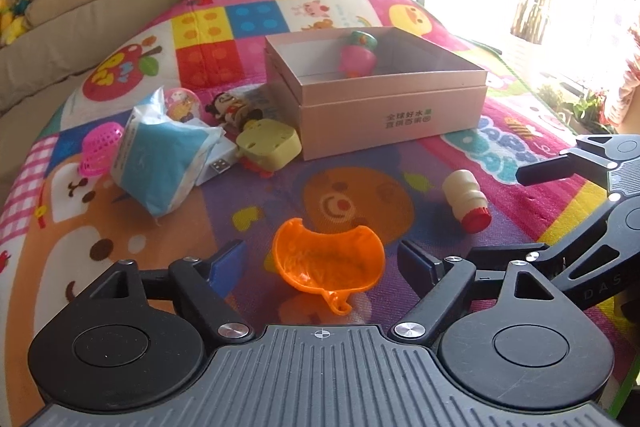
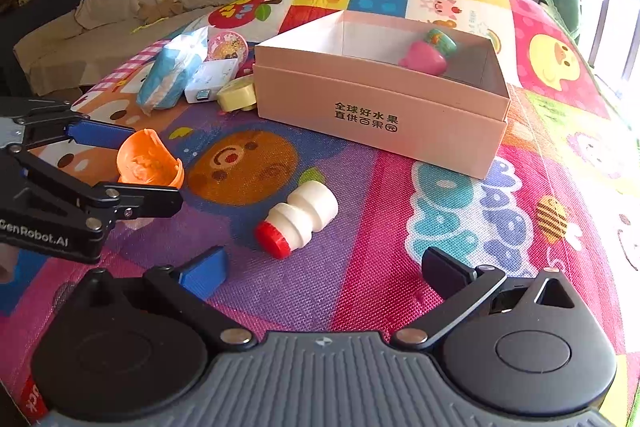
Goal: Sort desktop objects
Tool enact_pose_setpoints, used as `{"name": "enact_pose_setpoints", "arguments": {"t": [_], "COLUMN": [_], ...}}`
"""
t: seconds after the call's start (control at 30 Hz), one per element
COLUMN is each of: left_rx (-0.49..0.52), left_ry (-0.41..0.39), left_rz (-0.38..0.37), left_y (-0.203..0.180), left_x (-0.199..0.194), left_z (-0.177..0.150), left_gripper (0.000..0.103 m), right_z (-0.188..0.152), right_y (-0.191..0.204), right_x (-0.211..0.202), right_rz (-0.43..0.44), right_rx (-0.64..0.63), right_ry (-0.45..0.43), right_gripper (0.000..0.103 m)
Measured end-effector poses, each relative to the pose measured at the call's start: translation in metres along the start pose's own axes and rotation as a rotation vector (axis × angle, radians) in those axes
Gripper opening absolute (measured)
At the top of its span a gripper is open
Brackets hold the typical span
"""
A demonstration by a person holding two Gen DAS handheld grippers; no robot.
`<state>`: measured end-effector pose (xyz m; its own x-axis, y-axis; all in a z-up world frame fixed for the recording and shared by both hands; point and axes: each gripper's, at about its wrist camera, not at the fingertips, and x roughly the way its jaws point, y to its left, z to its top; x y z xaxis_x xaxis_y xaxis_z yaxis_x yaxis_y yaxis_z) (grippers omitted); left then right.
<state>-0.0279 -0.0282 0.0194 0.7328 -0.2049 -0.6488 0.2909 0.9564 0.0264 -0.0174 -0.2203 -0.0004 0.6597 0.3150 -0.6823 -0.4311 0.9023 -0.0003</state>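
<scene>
An orange shell-shaped toy (image 1: 328,261) lies on the colourful play mat between the fingers of my left gripper (image 1: 322,263). Small gaps show on both sides, so the pads are not pressing on it. The right wrist view shows the same shell (image 2: 140,155) inside the left gripper (image 2: 156,169). A small white bottle with a red cap (image 2: 300,219) lies on its side just beyond my right gripper (image 2: 326,273), which is open and empty. The bottle (image 1: 466,203) and the right gripper (image 1: 504,215) also appear in the left wrist view. A pink cardboard box (image 1: 384,115) (image 2: 380,115) behind holds a pink and green toy (image 1: 358,57) (image 2: 428,55).
Left of the box lies a cluster: a blue tissue pack (image 1: 164,163), a pink mesh basket (image 1: 100,151), a white charger (image 1: 218,165), a yellow toy (image 1: 268,143), a doll figure (image 1: 232,107) and a pink ball (image 1: 182,101). A sofa (image 1: 60,39) with plush toys runs behind.
</scene>
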Motion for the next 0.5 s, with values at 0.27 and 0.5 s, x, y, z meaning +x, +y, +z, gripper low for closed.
{"name": "enact_pose_setpoints", "arguments": {"t": [0.27,0.5], "left_rx": [0.089,0.105], "left_ry": [-0.007,-0.013], "left_rz": [0.028,0.047], "left_y": [-0.012,-0.006], "left_x": [0.007,0.003], "left_z": [-0.004,-0.004], "left_gripper": [0.08,0.065], "right_z": [0.007,0.014], "right_y": [-0.022,-0.013], "right_x": [-0.02,-0.026], "right_rz": [-0.019,0.05], "right_rx": [0.062,0.078], "right_ry": [0.0,-0.022], "right_gripper": [0.096,0.083]}}
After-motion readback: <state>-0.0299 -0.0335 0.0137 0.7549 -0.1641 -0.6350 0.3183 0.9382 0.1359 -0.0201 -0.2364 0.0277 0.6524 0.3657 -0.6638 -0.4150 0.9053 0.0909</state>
